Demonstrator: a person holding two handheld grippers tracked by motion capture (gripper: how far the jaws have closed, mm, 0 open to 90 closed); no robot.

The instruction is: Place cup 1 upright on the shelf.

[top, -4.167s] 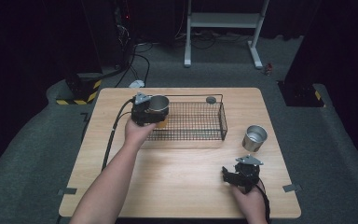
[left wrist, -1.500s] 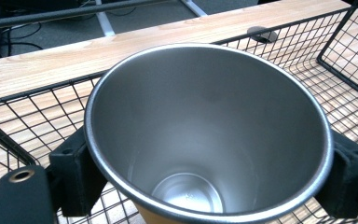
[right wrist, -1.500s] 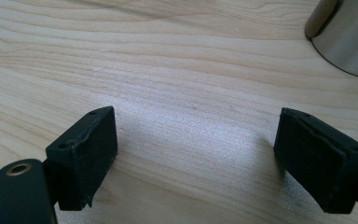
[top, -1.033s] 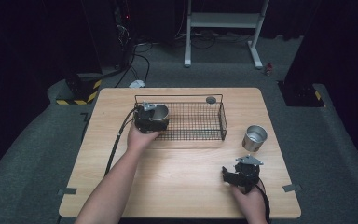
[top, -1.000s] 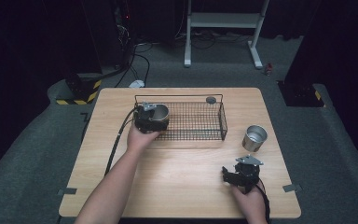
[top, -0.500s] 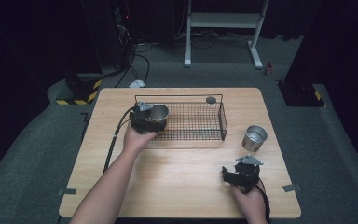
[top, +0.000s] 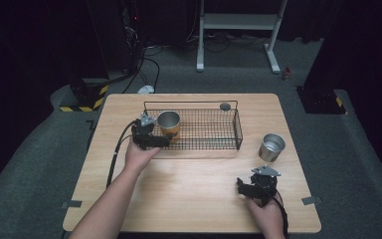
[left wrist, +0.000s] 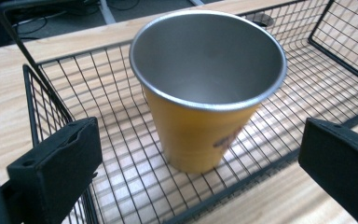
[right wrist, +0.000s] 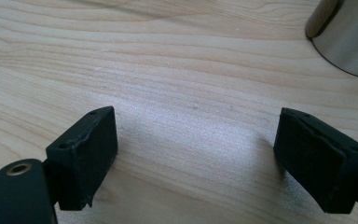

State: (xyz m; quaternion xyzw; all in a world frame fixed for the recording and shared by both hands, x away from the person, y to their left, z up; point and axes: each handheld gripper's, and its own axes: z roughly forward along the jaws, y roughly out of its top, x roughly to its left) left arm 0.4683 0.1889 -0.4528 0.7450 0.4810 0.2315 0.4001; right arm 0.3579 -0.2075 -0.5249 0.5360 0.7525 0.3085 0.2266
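You are working at a light wooden table (top: 189,199), and grey carpet (top: 40,164) is spreading out around it. Beyond the table's far edge a white metal stand (top: 238,30) is standing on that carpet, with black cables (top: 149,59) trailing to its left. Yellow-black hazard tape (top: 87,102) is showing off the table's far left corner. Dim surroundings are fading to black.

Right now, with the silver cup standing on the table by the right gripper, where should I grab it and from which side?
Grip the silver cup across its side wall, just below the rim. It stands upright, mouth up, on bare table outside the wire basket. The right gripper, jaws open, sits on its near side, so coming in level from there probably suits best.
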